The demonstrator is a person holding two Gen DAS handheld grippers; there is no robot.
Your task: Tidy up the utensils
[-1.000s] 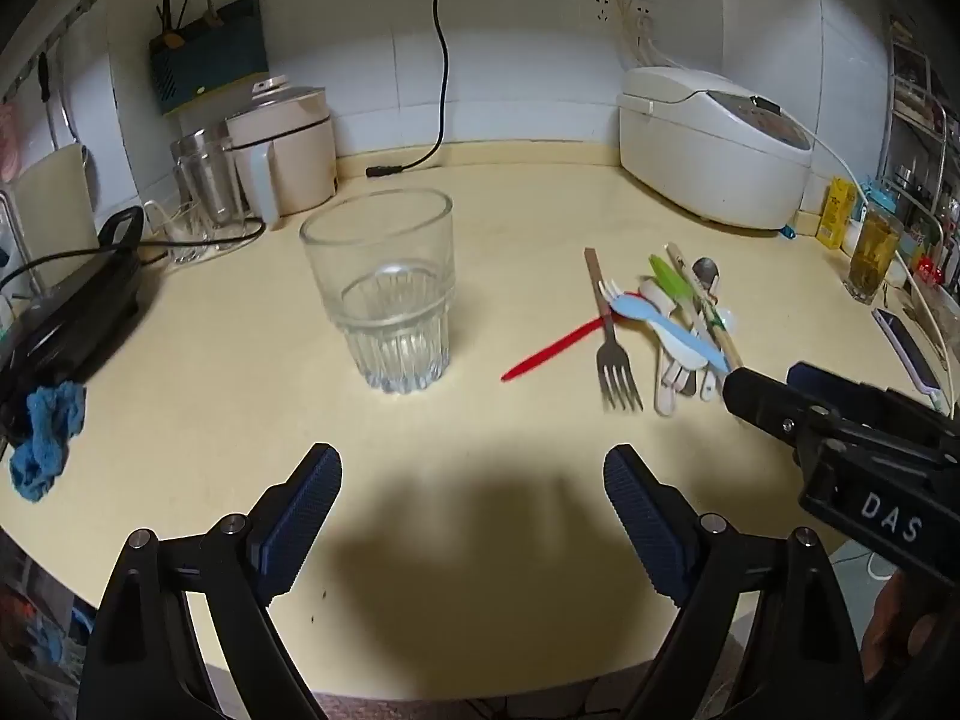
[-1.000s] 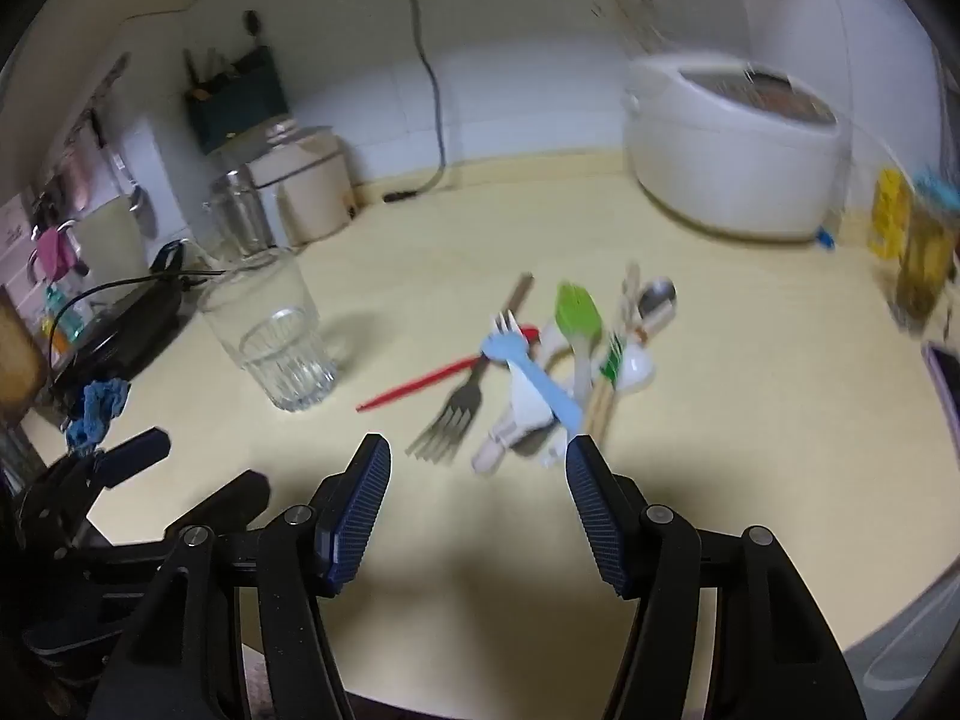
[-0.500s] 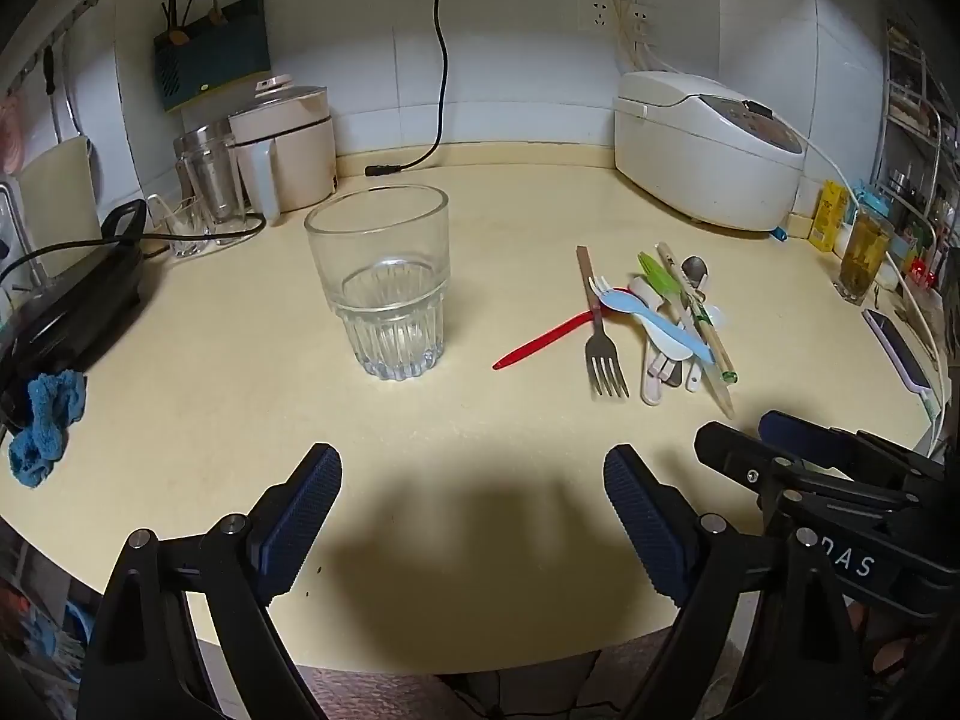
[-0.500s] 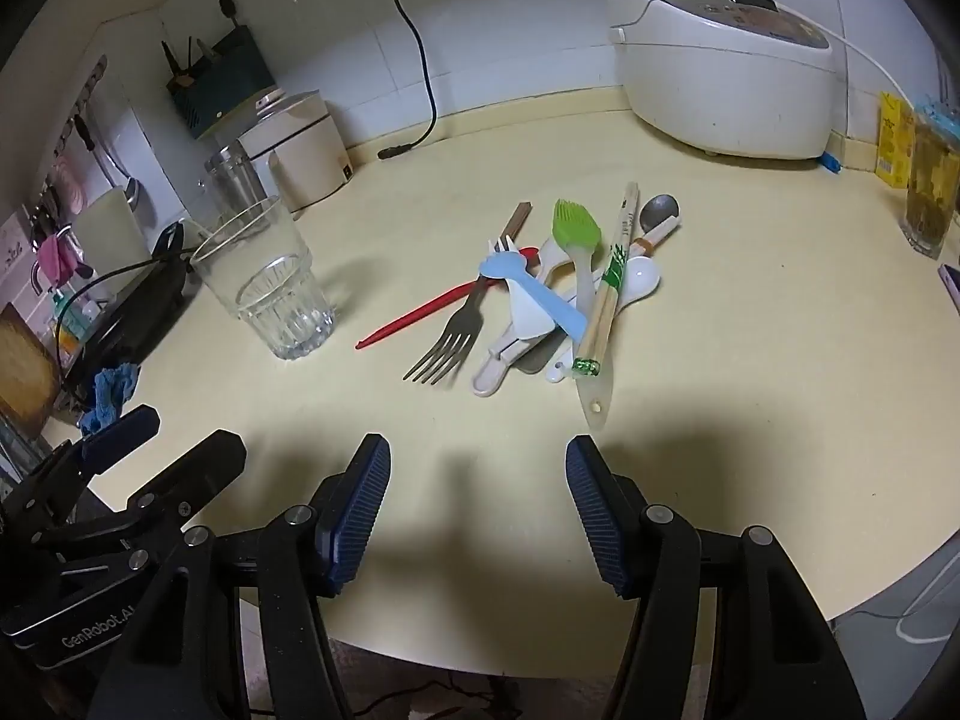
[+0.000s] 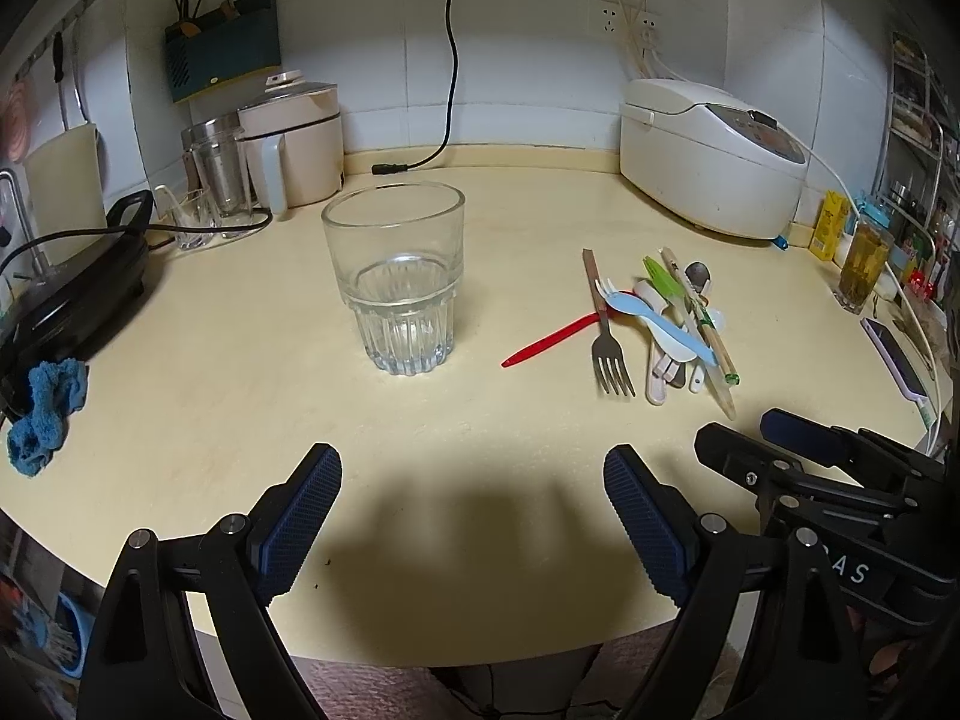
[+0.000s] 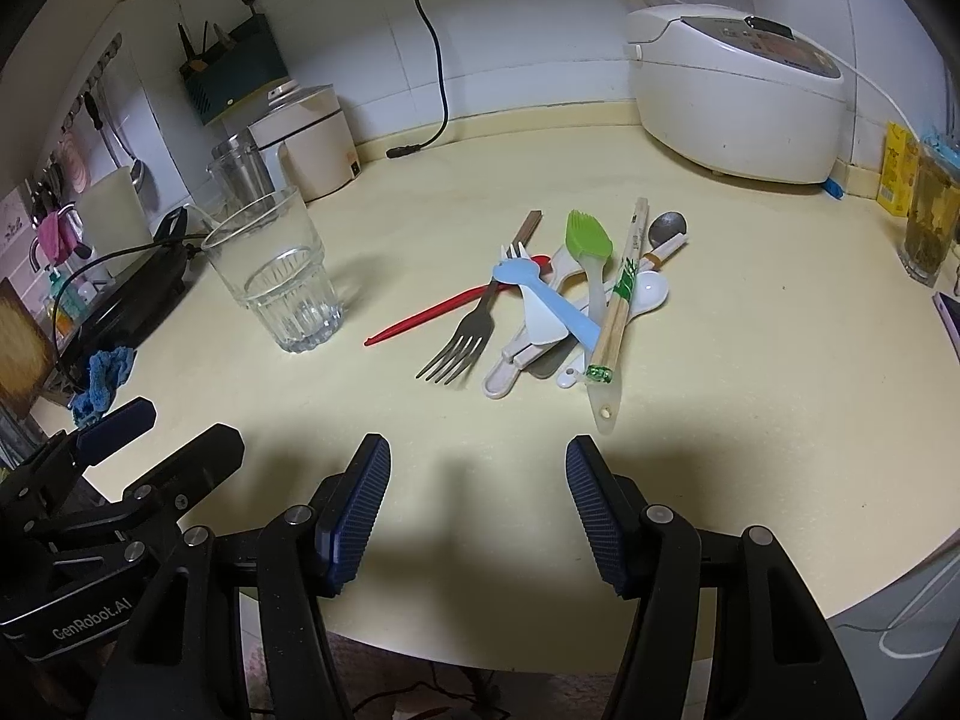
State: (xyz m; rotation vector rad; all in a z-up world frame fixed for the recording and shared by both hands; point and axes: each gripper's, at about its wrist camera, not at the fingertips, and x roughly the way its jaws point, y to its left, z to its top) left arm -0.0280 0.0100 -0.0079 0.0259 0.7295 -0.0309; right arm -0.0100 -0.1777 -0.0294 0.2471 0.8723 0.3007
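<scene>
A clear ribbed glass (image 5: 397, 276) (image 6: 276, 273) stands upright on the cream counter, left of a loose pile of utensils. The pile holds a metal fork (image 6: 465, 333) (image 5: 606, 336), a red stick (image 6: 447, 309), a blue plastic spork (image 6: 540, 294), a green silicone brush (image 6: 591, 258), wrapped chopsticks (image 6: 621, 288), white spoons and a metal spoon (image 6: 667, 227). My left gripper (image 5: 473, 522) is open and empty near the counter's front edge, in front of the glass. My right gripper (image 6: 477, 507) is open and empty, in front of the pile.
A white rice cooker (image 5: 714, 156) sits at the back right, a kettle (image 5: 297, 144) and steel cups at the back left. A black appliance with a cord (image 5: 72, 288) and a blue cloth (image 5: 45, 414) lie at the left. A drink glass (image 6: 930, 228) and a phone are at the right edge.
Both grippers have drawn back toward the counter's front edge. The right gripper has pulled away from the utensil pile and dropped lower. Nothing on the counter has moved.
</scene>
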